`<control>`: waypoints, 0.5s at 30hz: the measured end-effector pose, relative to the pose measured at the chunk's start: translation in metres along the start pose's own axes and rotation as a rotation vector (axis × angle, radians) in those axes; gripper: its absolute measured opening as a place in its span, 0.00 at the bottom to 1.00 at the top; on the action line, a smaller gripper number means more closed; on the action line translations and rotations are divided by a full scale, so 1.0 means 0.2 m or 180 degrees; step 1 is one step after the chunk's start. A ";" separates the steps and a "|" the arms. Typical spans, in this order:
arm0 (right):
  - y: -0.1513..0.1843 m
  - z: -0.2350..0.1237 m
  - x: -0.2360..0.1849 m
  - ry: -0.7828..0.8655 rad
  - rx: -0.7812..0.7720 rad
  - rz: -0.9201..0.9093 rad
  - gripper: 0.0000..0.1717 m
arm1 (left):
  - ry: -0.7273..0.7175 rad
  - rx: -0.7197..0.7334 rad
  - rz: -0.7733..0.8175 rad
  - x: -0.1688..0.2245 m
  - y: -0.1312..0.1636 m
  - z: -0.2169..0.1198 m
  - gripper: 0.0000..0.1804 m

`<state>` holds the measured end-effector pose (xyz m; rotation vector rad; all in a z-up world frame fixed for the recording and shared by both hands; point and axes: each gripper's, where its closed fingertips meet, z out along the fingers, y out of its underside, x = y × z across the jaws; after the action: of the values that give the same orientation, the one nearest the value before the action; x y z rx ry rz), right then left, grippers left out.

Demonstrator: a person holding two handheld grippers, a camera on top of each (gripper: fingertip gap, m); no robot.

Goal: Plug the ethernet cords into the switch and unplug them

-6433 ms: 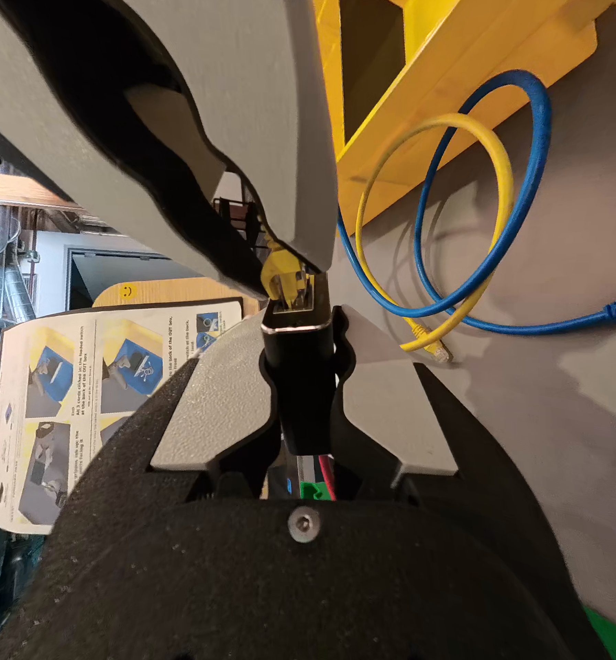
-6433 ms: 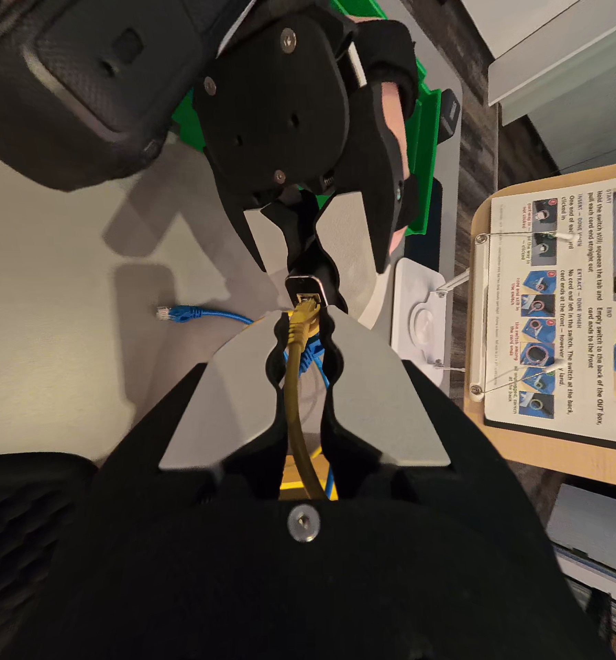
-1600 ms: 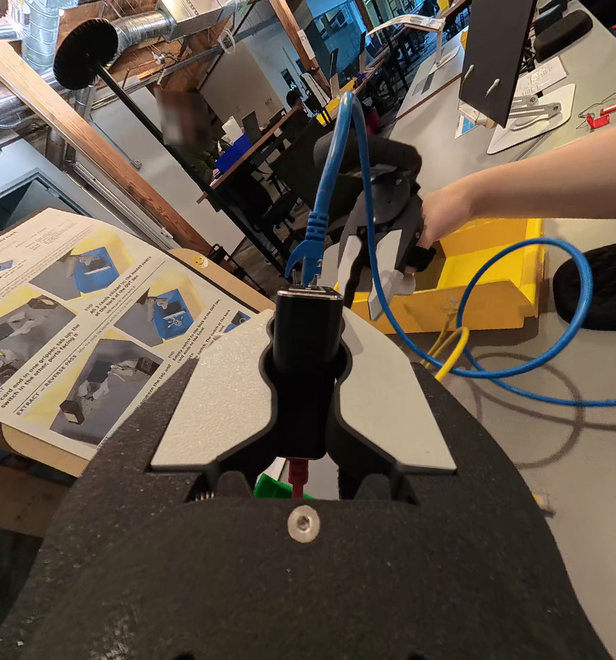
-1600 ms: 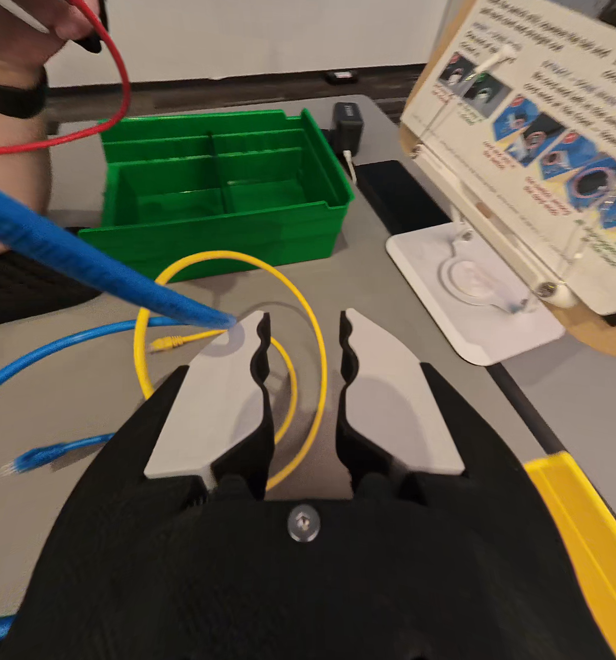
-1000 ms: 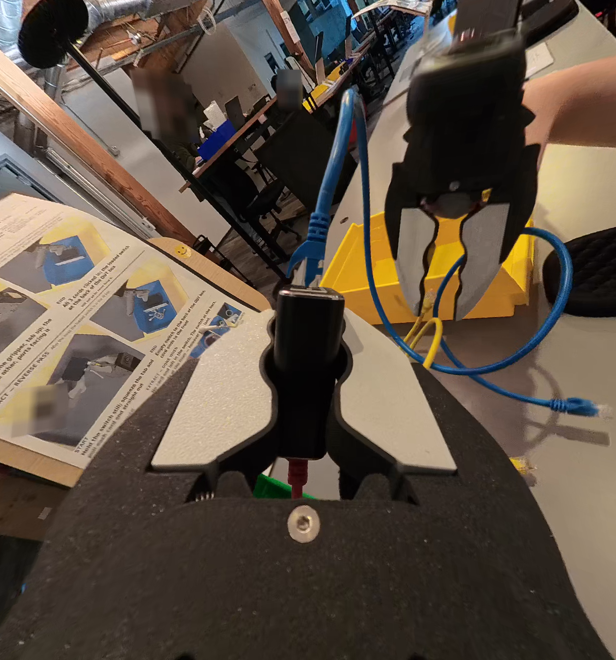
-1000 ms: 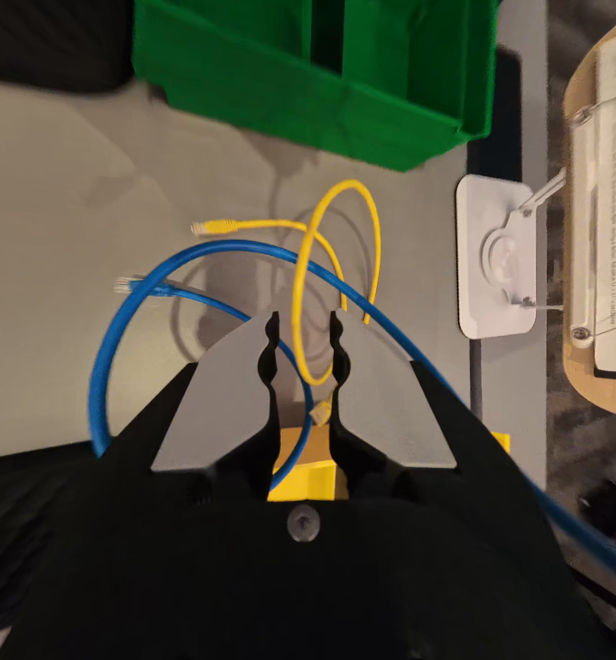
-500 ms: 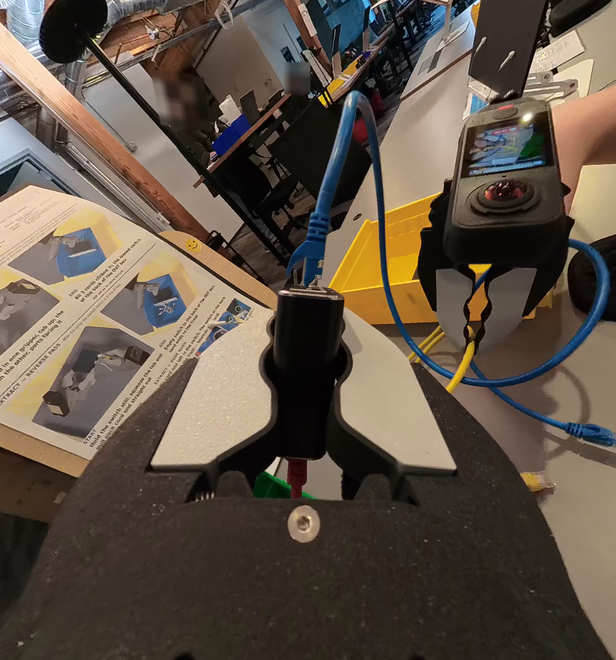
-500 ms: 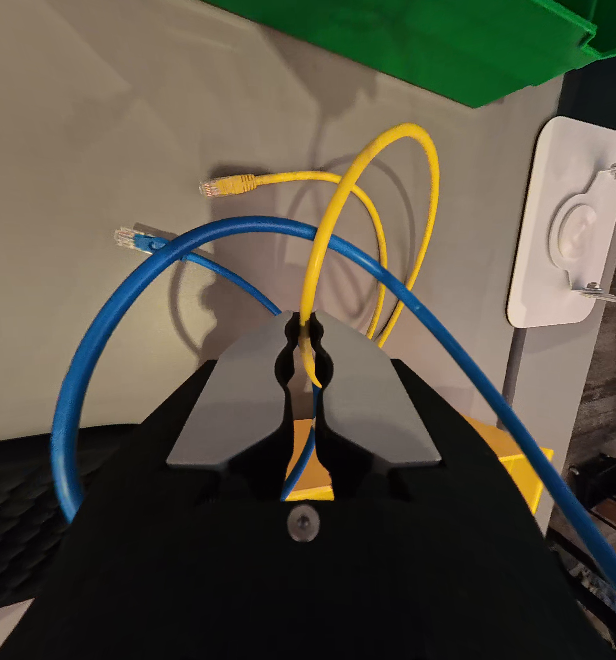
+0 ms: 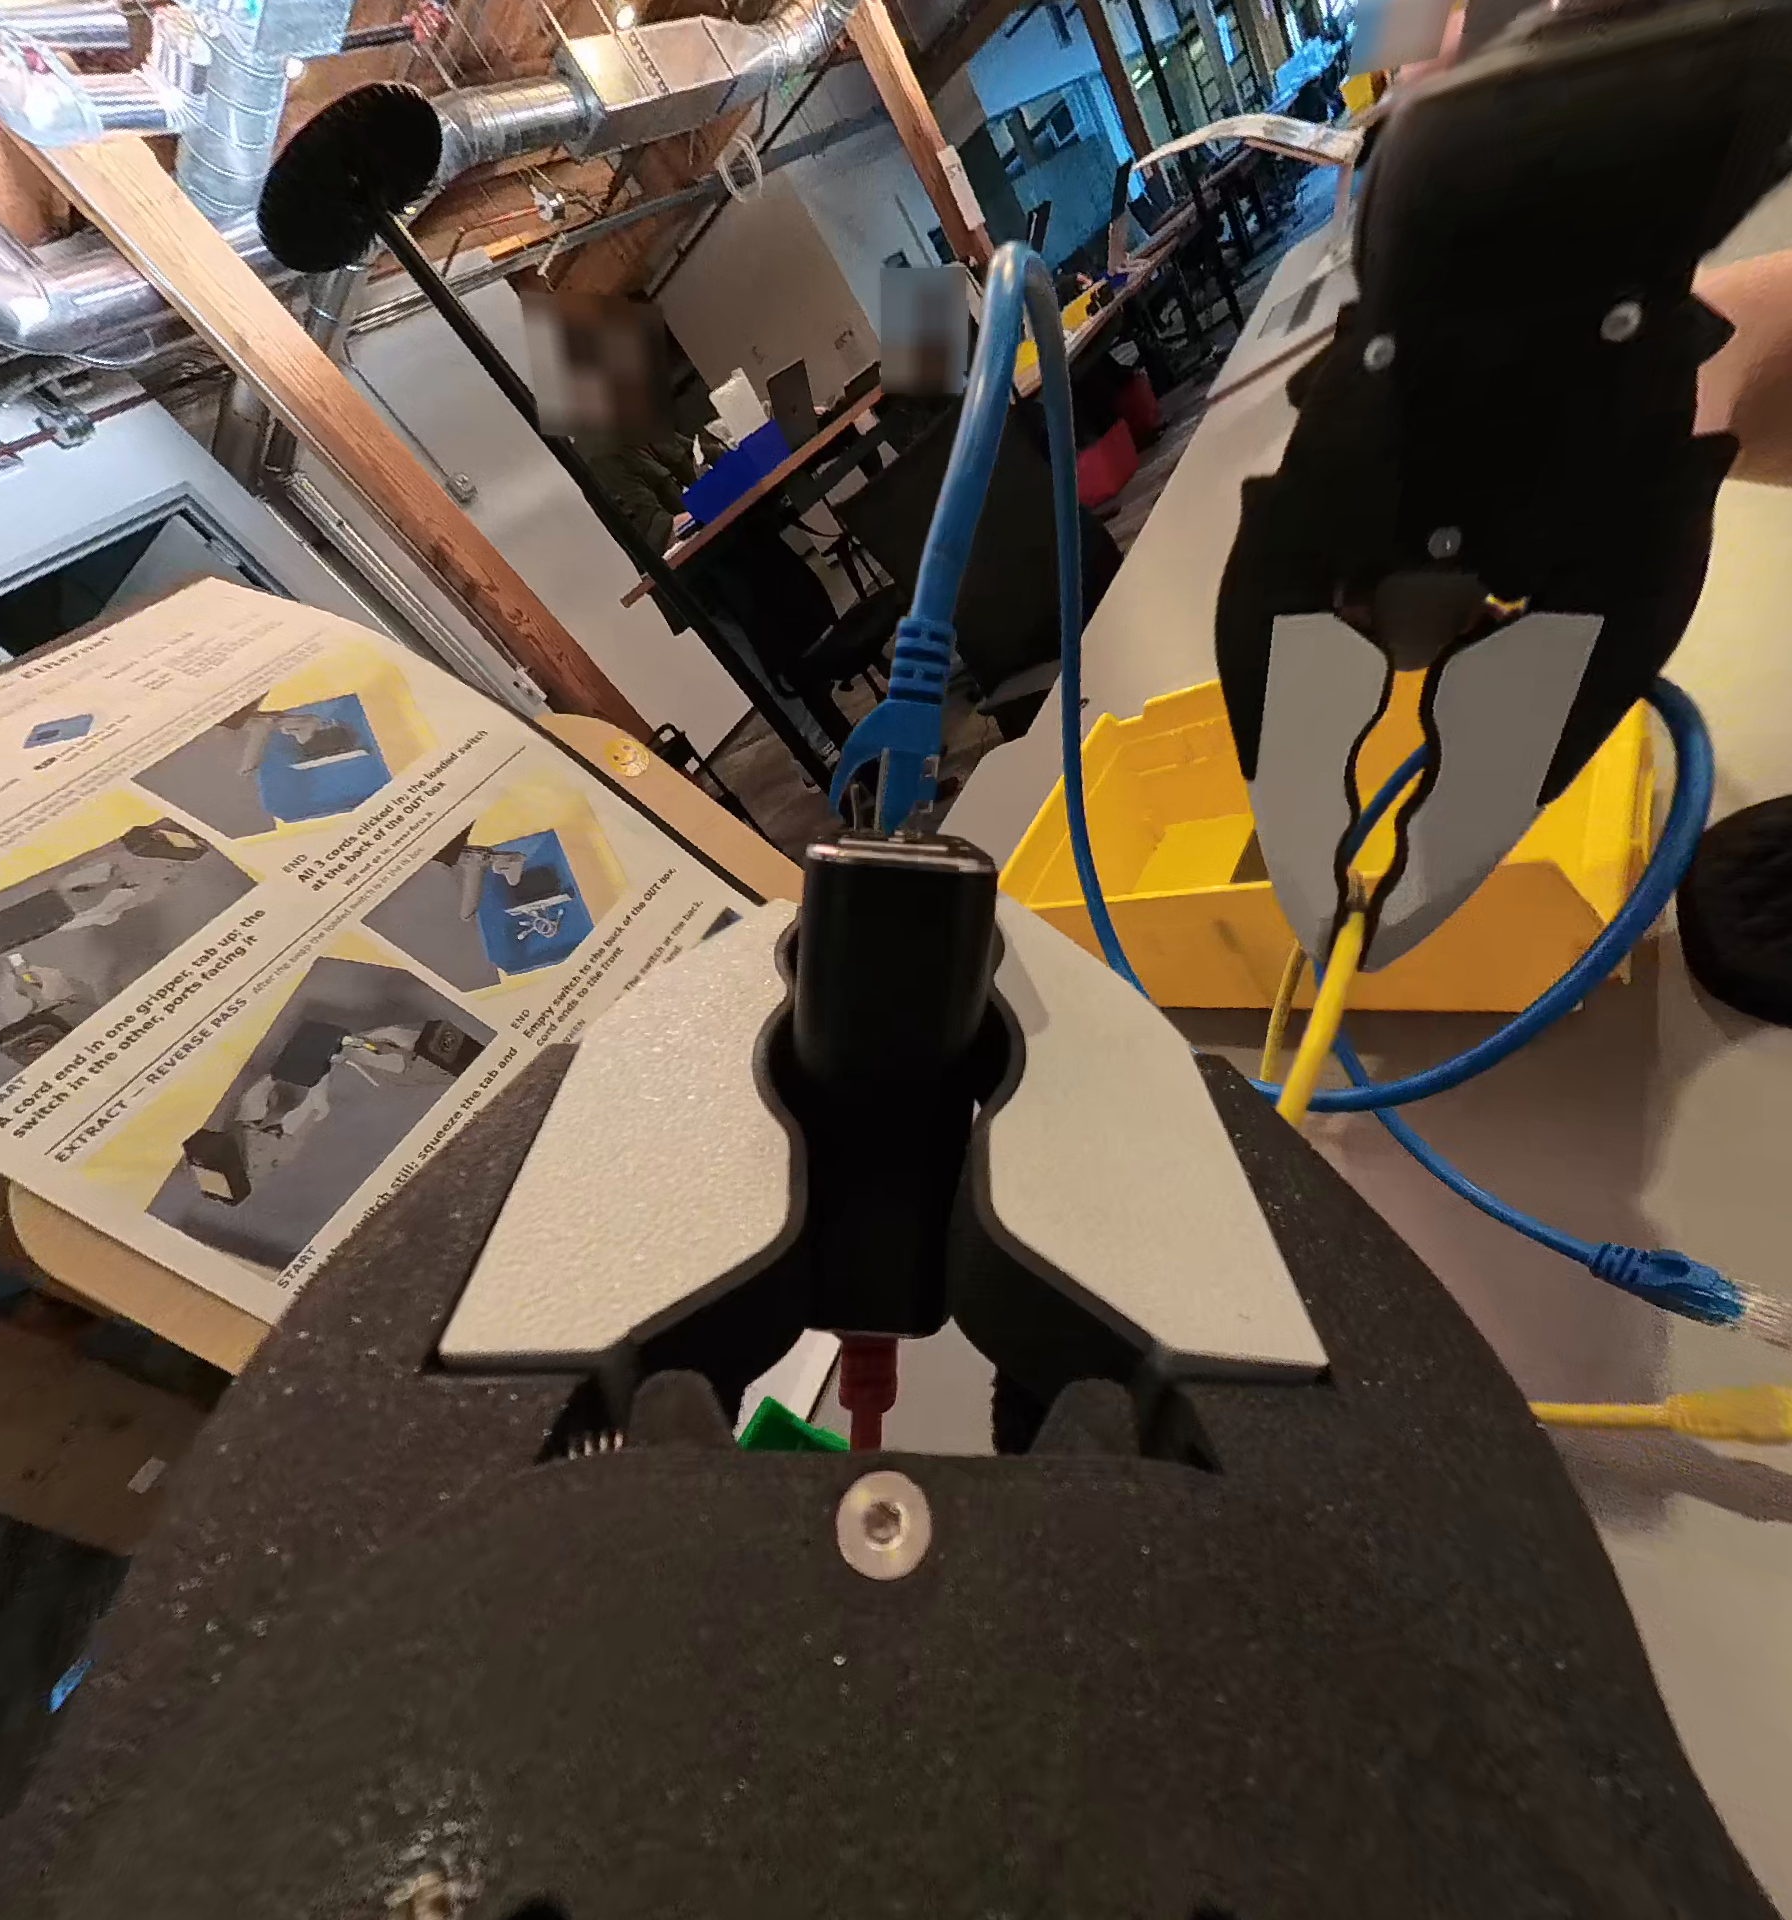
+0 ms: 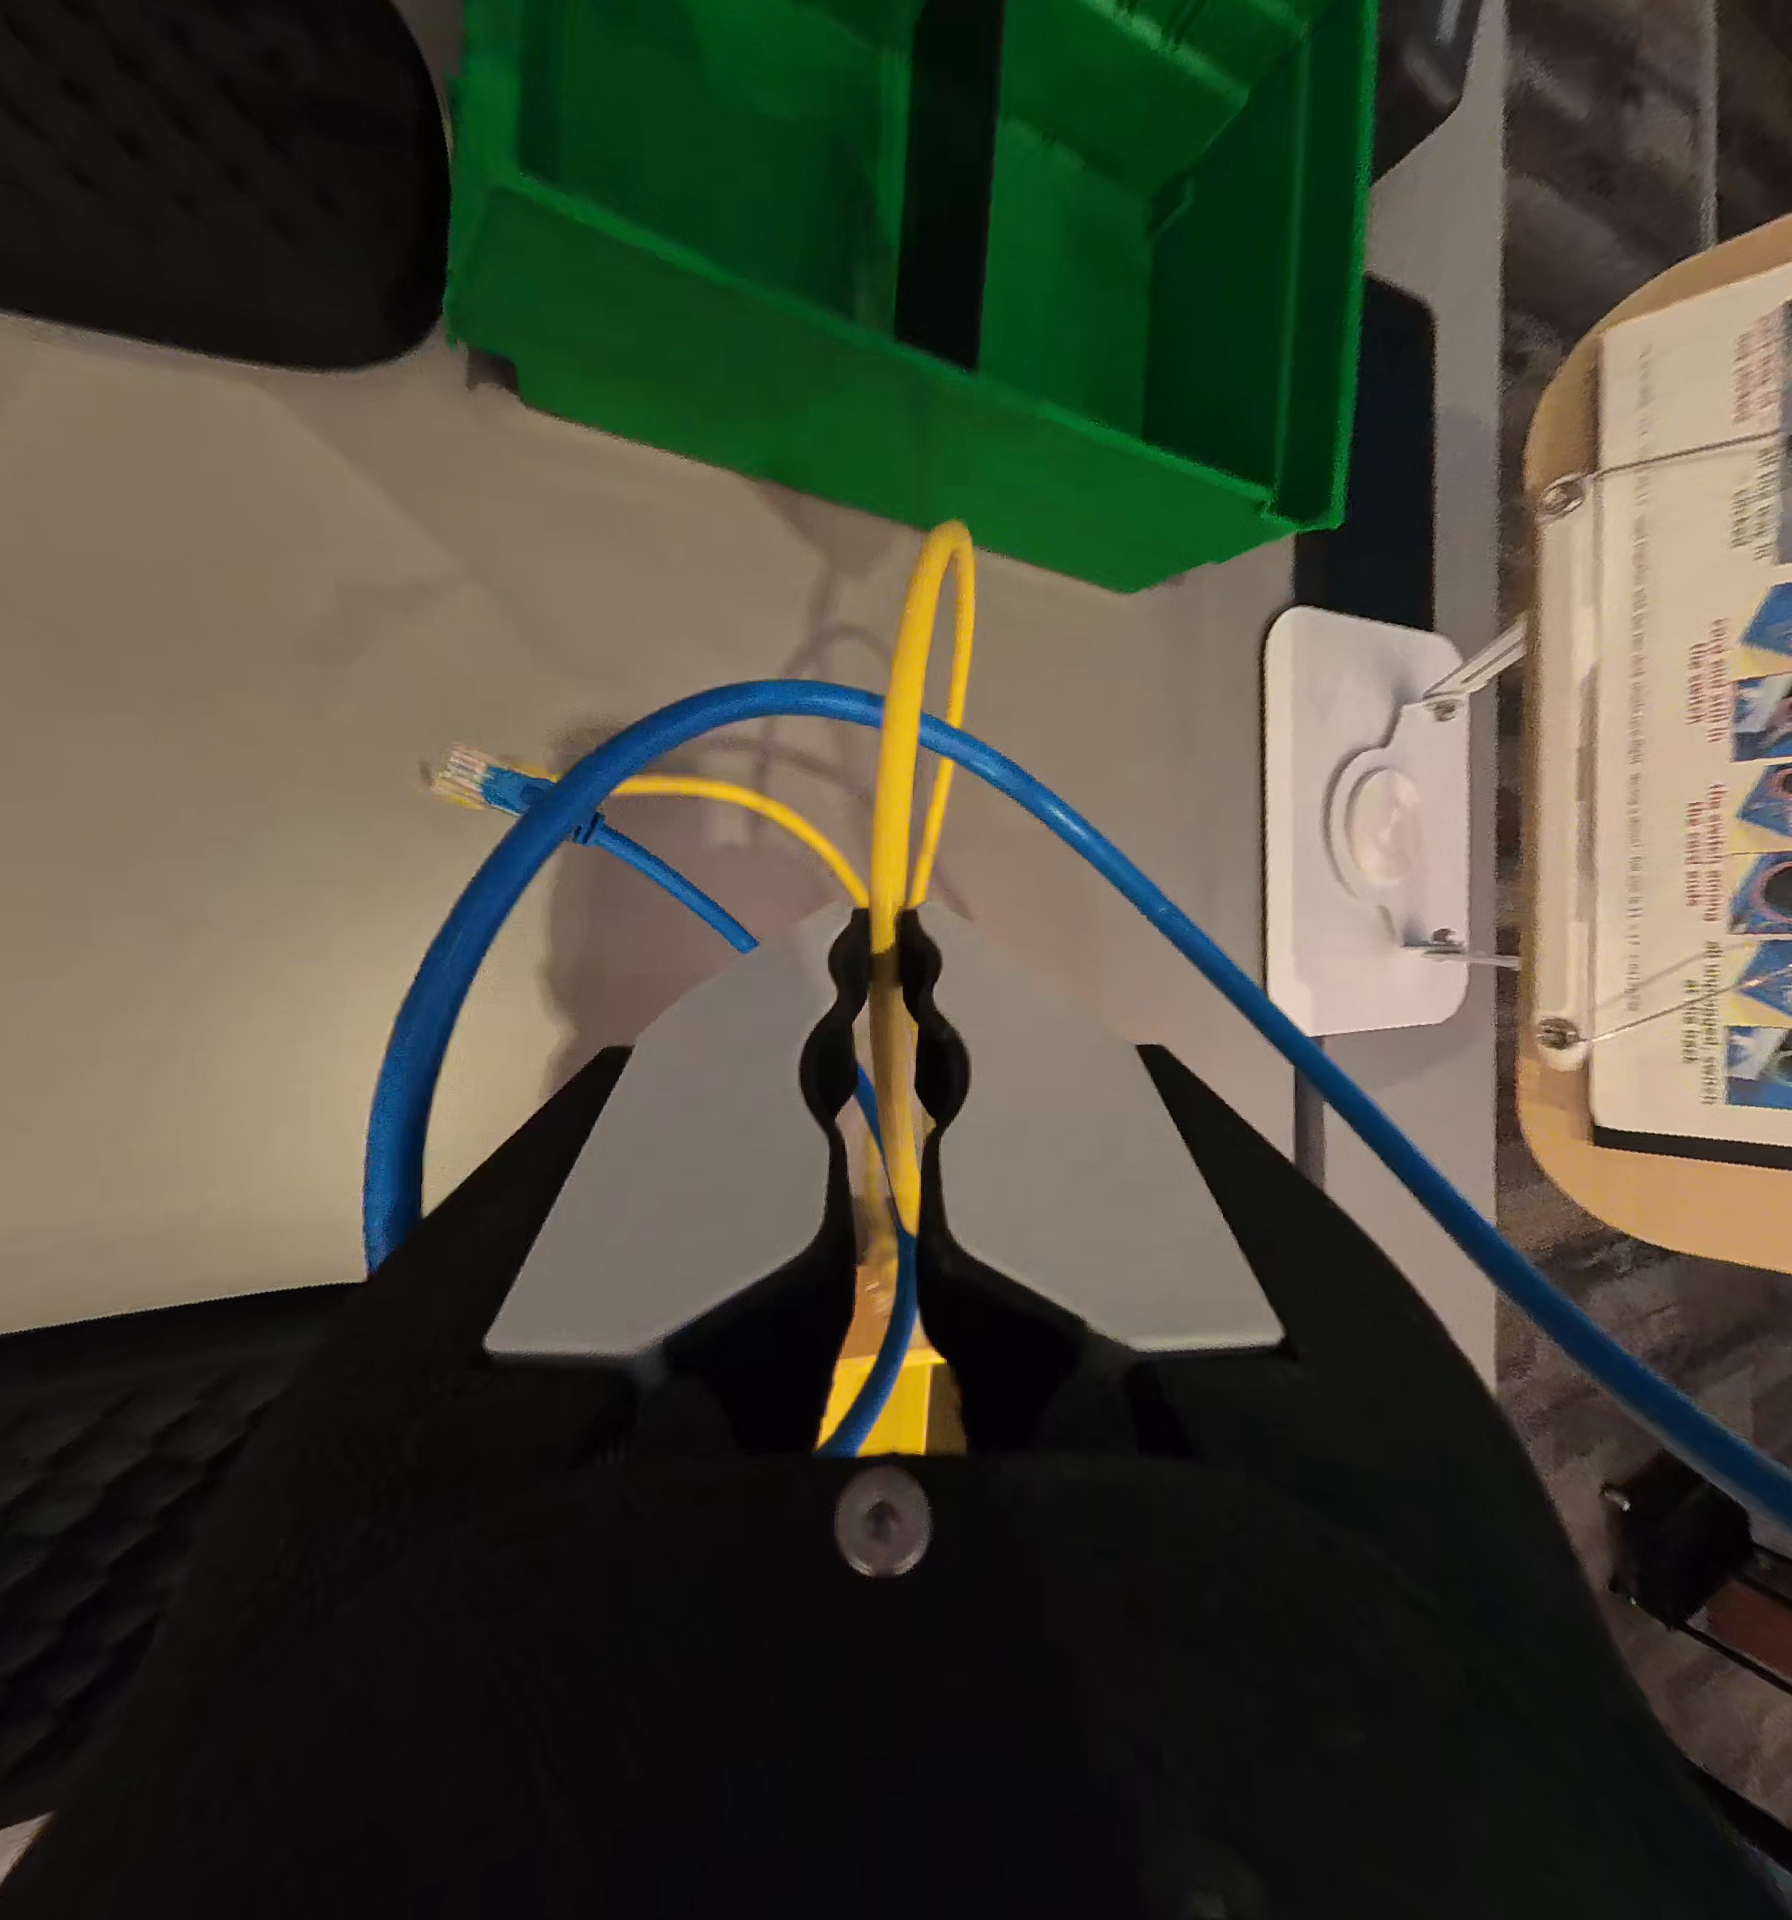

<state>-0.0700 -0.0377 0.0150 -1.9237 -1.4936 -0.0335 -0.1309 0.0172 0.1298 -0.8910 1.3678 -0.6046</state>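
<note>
yellow cord [image 10: 893, 790] pinched in right gripper [image 10: 880, 940] | left gripper [image 9: 890, 1023] clamps black switch [image 9: 887, 997], apparently upright

- The switch [image 9: 892, 1049] hides its lower end between the fingers [image 9: 653, 1164] of the left gripper [image 9: 892, 997].
- The blue cord [image 10: 1287, 1039] runs off the right wrist view's lower right edge.
- The yellow cord's [image 10: 897, 810] plug, seemingly behind the right gripper's [image 10: 881, 935] pads, is too blurred to make out.
</note>
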 end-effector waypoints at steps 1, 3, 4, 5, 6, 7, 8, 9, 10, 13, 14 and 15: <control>-0.02 -0.03 0.01 0.0025 0.0032 -0.0004 0.04 | -0.0003 0.0025 -0.0037 -0.01 0.00 0.00 0.15; -0.06 -0.08 0.04 0.0113 0.0118 -0.0037 0.04 | 0.0040 0.0086 -0.0105 -0.01 -0.01 -0.01 0.15; -0.09 -0.11 0.05 0.0129 0.0162 -0.0045 0.04 | 0.0057 0.0105 -0.0136 -0.01 -0.02 -0.01 0.15; -0.11 -0.14 0.06 0.0158 0.0230 -0.0055 0.04 | 0.0064 0.0113 -0.0163 -0.01 -0.02 -0.01 0.15; -0.14 -0.17 0.08 0.0191 0.0311 -0.0073 0.04 | 0.0077 0.0124 -0.0181 -0.01 -0.02 -0.02 0.15; -0.17 -0.21 0.09 0.0230 0.0366 -0.0095 0.04 | 0.0091 0.0128 -0.0195 -0.01 -0.02 -0.02 0.15; -0.19 -0.25 0.11 0.0296 0.0405 -0.0116 0.04 | 0.0084 0.0126 -0.0211 -0.01 -0.02 -0.02 0.15; -0.21 -0.28 0.13 0.0363 0.0443 -0.0144 0.04 | 0.0091 0.0124 -0.0225 -0.01 -0.01 -0.01 0.15; -0.24 -0.32 0.14 0.0404 0.0487 -0.0175 0.04 | 0.0106 0.0118 -0.0239 -0.01 -0.01 -0.01 0.15; -0.32 -0.45 0.18 0.0508 0.0607 -0.0278 0.04 | 0.0126 0.0100 -0.0291 -0.01 0.00 -0.01 0.15; -0.34 -0.48 0.19 0.0522 0.0625 -0.0344 0.04 | 0.0142 0.0104 -0.0317 -0.01 0.00 -0.01 0.15; -0.36 -0.52 0.19 0.0533 0.0643 -0.0427 0.04 | 0.0143 0.0105 -0.0342 -0.01 0.01 0.00 0.15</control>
<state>-0.0807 -0.0531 0.1456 -1.6188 -1.4530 -0.0977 -0.1322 0.0192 0.1299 -0.9334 1.3526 -0.7316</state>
